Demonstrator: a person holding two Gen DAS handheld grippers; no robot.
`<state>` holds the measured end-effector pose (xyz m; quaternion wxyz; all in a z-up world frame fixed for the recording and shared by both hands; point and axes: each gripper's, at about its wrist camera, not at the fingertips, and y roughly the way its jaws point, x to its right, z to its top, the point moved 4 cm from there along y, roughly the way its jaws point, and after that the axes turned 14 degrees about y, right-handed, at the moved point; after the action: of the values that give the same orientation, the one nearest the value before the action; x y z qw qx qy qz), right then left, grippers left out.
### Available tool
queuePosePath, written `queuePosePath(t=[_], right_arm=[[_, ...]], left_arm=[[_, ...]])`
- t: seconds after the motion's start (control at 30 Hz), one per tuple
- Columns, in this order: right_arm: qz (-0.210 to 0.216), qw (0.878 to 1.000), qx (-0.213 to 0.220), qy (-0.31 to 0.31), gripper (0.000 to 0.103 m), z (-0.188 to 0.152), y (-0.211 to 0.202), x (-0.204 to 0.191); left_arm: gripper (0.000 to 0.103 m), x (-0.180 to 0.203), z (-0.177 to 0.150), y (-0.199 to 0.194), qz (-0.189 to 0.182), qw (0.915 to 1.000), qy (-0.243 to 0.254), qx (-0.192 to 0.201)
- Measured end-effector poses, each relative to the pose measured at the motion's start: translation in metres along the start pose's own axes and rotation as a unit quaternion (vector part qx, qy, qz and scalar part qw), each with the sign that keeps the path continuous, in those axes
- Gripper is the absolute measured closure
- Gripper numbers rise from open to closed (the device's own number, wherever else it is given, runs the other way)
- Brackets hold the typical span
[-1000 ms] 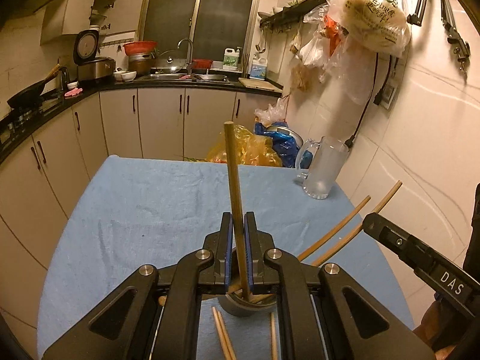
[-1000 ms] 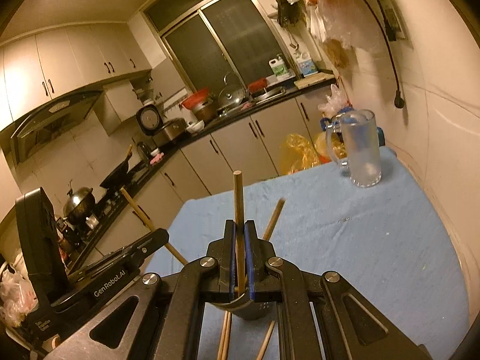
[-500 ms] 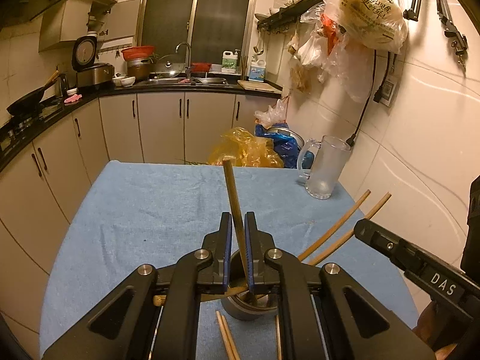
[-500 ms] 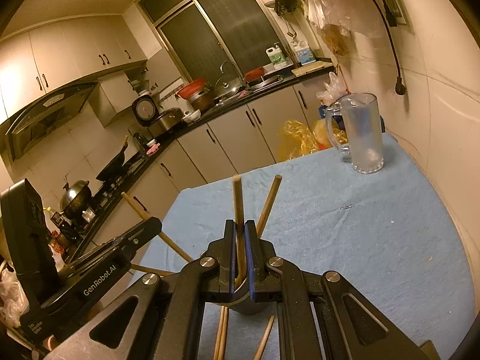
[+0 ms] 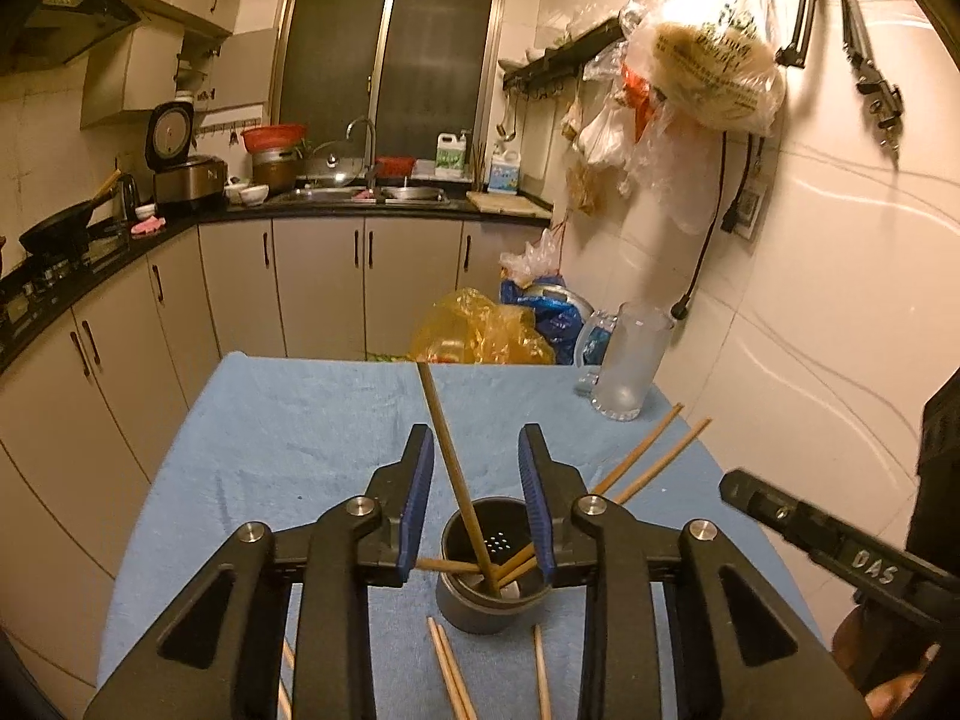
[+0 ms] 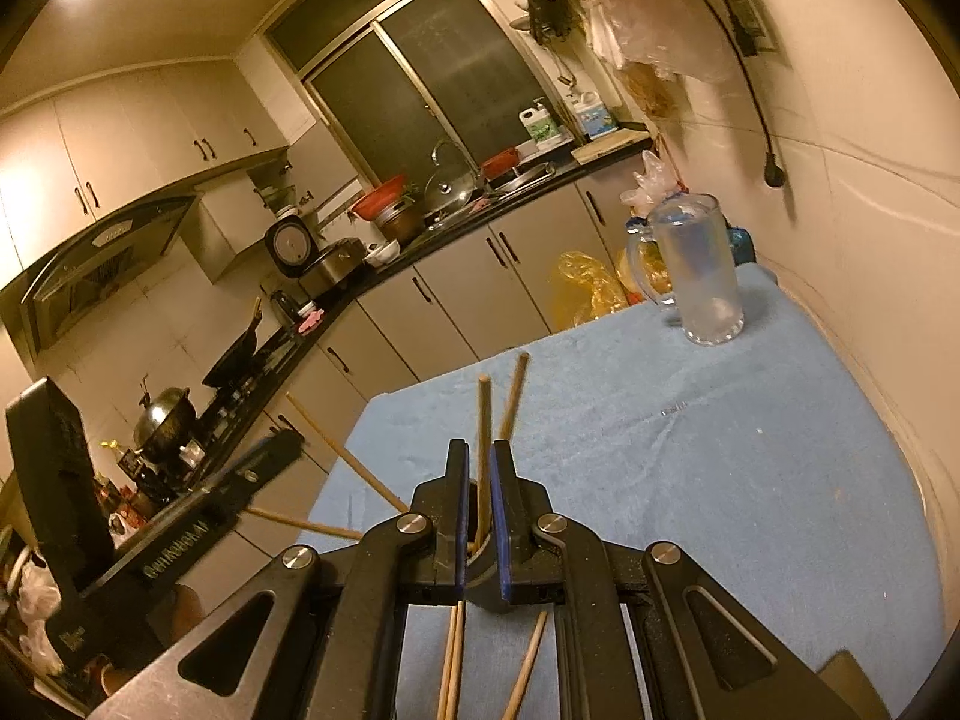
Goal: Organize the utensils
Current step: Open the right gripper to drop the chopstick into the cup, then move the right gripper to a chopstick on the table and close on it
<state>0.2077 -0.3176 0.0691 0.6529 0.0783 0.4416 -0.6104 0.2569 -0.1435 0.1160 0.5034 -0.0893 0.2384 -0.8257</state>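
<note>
Left gripper (image 5: 474, 507): jaws have just been opening, now apart, pads off the chopstick (image 5: 451, 462) that stands between them, leaning toward the left jaw. Its lower end sits in the metal holder cup (image 5: 492, 591) just below and between the jaws. More chopsticks lean out of the cup past the right jaw; others lie flat on the desk (image 5: 288, 420), nearer than the cup.

Right gripper (image 6: 479, 519): jaws together, clamped on an upright chopstick (image 6: 483, 420); the cup is mostly hidden behind them. A second stick stands just right of it, two more fan out left of the jaws.

Glass mug (image 5: 630, 363): well beyond the jaws, at the desk's far right edge.
</note>
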Motion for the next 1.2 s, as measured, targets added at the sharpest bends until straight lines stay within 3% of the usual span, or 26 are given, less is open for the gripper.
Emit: queuePosePath(t=[0.13,0.3,0.53,0.63,0.8,1.2], right_arm=[[-0.006,1.0,-0.008,0.007,0.084,-0.012,-0.009,0.01],[-0.027,0.998,-0.047,0.014,0.082,-0.043,-0.004,0.032],[-0.066,0.991,-0.111,0.023,0.082,-0.089,0.016,0.056],[-0.077,0.987,-0.137,0.022,0.082,-0.104,0.026,0.058],[-0.089,0.982,-0.162,0.033,0.082,-0.122,0.037,0.064],[-0.111,0.978,-0.175,0.012,0.082,-0.154,0.041,0.062]], left_arm=[[0.066,-0.004,-0.006,-0.031,0.003,0.9998,-0.003,0.017],[0.062,-0.019,-0.041,-0.06,0.017,0.9996,-0.02,0.005],[0.061,-0.065,-0.127,-0.063,0.032,0.9941,-0.072,-0.074],[0.061,-0.086,-0.167,-0.054,0.024,0.9861,-0.11,-0.122],[0.061,-0.102,-0.21,-0.045,0.006,0.9752,-0.148,-0.165],[0.061,-0.092,-0.242,-0.031,0.029,0.9783,-0.131,-0.158]])
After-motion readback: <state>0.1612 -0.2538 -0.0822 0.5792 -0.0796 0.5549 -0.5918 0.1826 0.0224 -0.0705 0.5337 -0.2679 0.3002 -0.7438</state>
